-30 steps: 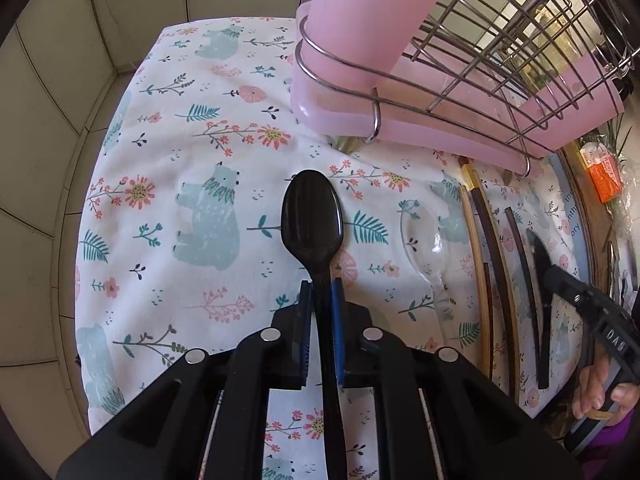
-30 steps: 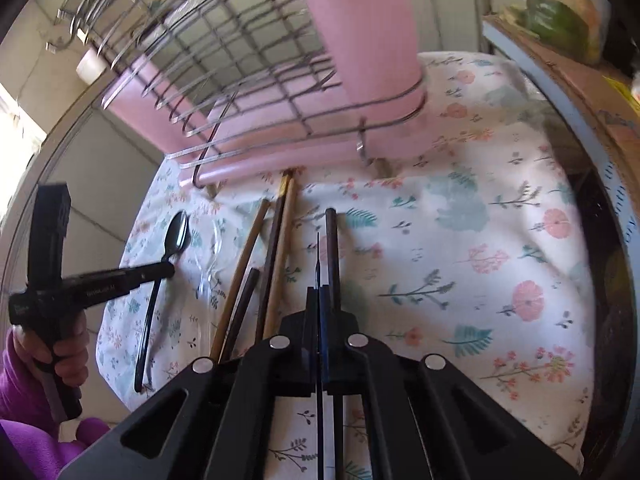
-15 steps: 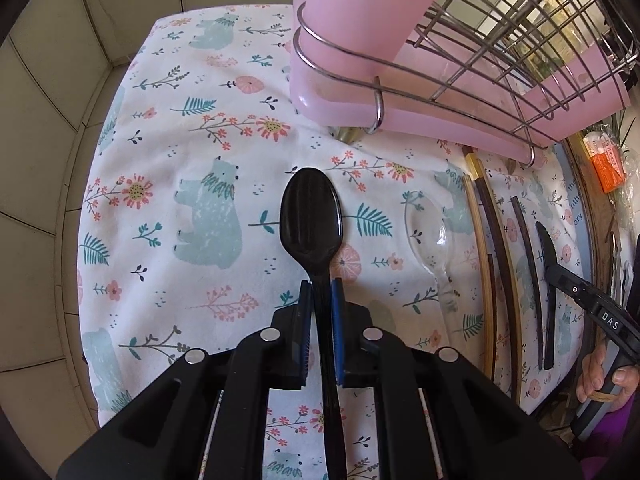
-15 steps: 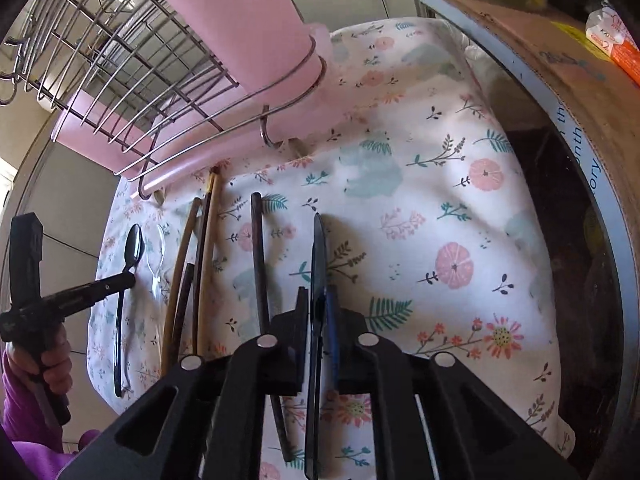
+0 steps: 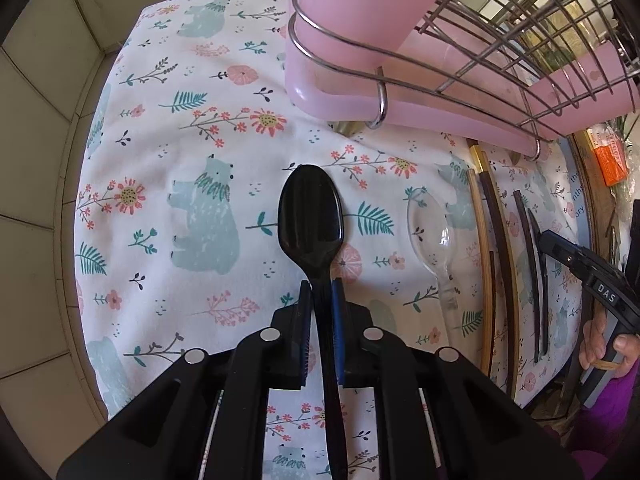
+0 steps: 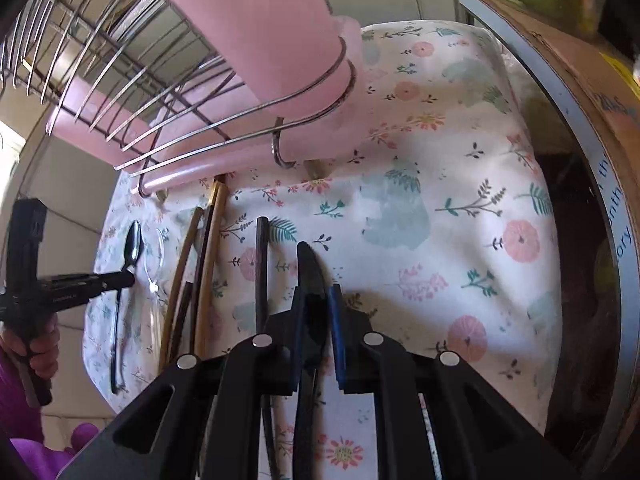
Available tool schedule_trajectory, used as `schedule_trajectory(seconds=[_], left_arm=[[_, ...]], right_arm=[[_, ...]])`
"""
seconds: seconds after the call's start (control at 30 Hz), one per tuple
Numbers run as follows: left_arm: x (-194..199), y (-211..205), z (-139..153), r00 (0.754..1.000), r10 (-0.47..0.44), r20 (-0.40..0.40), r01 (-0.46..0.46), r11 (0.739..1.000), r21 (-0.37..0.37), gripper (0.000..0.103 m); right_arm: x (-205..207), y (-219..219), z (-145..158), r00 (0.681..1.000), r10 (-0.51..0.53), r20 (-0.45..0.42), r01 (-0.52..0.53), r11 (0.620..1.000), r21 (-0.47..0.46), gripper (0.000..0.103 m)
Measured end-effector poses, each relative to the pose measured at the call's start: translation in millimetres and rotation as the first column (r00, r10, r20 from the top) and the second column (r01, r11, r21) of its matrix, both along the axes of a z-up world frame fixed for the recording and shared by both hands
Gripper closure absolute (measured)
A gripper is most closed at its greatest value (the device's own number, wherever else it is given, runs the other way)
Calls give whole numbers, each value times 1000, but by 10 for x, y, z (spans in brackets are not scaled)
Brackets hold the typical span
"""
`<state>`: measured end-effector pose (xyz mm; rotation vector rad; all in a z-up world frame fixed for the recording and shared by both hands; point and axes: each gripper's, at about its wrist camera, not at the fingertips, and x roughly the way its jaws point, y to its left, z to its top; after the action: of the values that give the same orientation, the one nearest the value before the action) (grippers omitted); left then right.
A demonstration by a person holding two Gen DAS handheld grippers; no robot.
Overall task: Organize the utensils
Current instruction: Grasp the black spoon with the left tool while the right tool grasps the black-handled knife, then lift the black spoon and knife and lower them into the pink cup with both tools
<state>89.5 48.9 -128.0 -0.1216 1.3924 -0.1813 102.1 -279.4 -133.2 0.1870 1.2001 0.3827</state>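
Note:
My left gripper (image 5: pixel 321 294) is shut on the handle of a black plastic spoon (image 5: pixel 311 212), its bowl pointing forward over the floral cloth (image 5: pixel 160 184). A clear plastic spoon (image 5: pixel 432 232) lies to its right, then several chopsticks (image 5: pixel 496 248). My right gripper (image 6: pixel 318 300) has its jaws slightly apart around a black plastic knife (image 6: pixel 310 272), which leans on the left finger; a gap shows by the right pad. A dark chopstick (image 6: pixel 262 264) lies just left of it. The left gripper with the black spoon (image 6: pixel 132 246) shows at the far left of the right wrist view.
A pink dish rack (image 5: pixel 420 64) with a wire basket and a pink cup stands at the back of the cloth. Tiled wall (image 5: pixel 36 160) borders the left. A cardboard box (image 6: pixel 592 128) runs along the right edge. An orange packet (image 5: pixel 610 156) lies beyond it.
My right gripper has loosened around the black knife and tilted over the cloth. The left gripper has drifted slightly forward, still holding the black spoon.

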Motion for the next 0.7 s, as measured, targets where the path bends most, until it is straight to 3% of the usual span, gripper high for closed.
schedule_trajectory(seconds=[0.13,0.3,0.47,0.7], left_arm=[[-123,-11,40,998,22,54,-21,1000,-17,95],[-326,38,307,983,38,179,-25,997,-78,96],[-503,62,714,940,64,335,-21,991,-131,96],[-633,138,1237,858,122,499,-22,979,-201,96]], right_arm=[[-59,-19,60,999,-4,40,3,1000,22,101],[-212,-127,271,992,-35,118,28,998,63,102],[-383,-229,523,977,-87,195,60,988,140,103],[-584,-313,1042,931,-125,344,55,977,206,103]])
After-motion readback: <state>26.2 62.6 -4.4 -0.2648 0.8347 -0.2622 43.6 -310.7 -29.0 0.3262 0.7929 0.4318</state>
